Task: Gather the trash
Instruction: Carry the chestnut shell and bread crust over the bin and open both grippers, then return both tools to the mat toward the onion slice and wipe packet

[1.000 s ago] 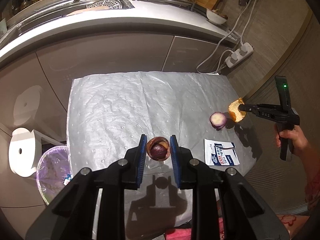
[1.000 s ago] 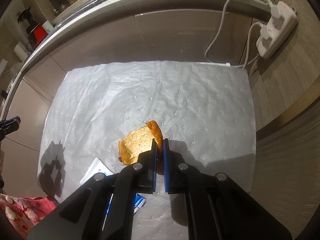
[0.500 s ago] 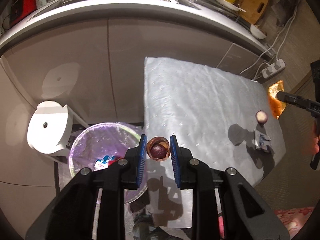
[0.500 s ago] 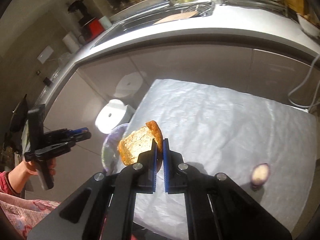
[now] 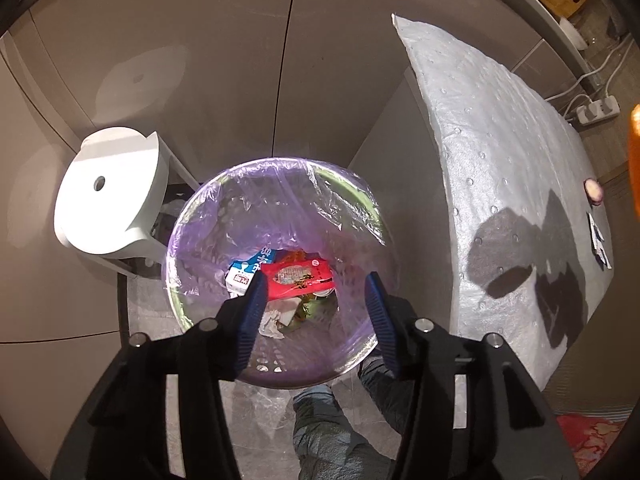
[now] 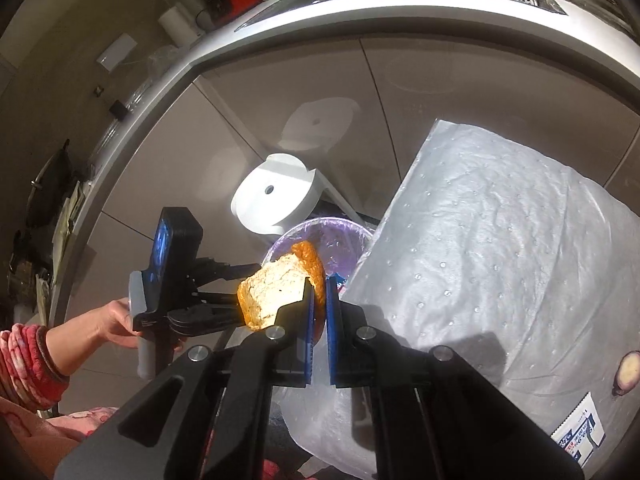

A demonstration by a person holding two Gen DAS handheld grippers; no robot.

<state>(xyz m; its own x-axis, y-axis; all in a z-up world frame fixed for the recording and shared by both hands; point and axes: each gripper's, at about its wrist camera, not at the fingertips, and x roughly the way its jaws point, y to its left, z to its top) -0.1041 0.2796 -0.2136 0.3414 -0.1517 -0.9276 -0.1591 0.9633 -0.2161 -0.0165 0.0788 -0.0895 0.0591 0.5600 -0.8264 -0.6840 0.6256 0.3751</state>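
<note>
Left hand-held gripper (image 5: 314, 304), jaws just having been opening with nothing between them, is hovering over the bin (image 5: 276, 276); right hand-held gripper (image 6: 318, 312), pinching bread (image 6: 276, 292), is nearing its near-right rim.

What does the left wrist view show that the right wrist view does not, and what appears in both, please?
Only the left wrist view looks down into the bin at the red packet and carton, between the open left gripper. Only the right wrist view shows the right gripper shut on the bread piece and the hand. Both show the purple-lined bin, white stool, covered table and purple fruit half.
</note>
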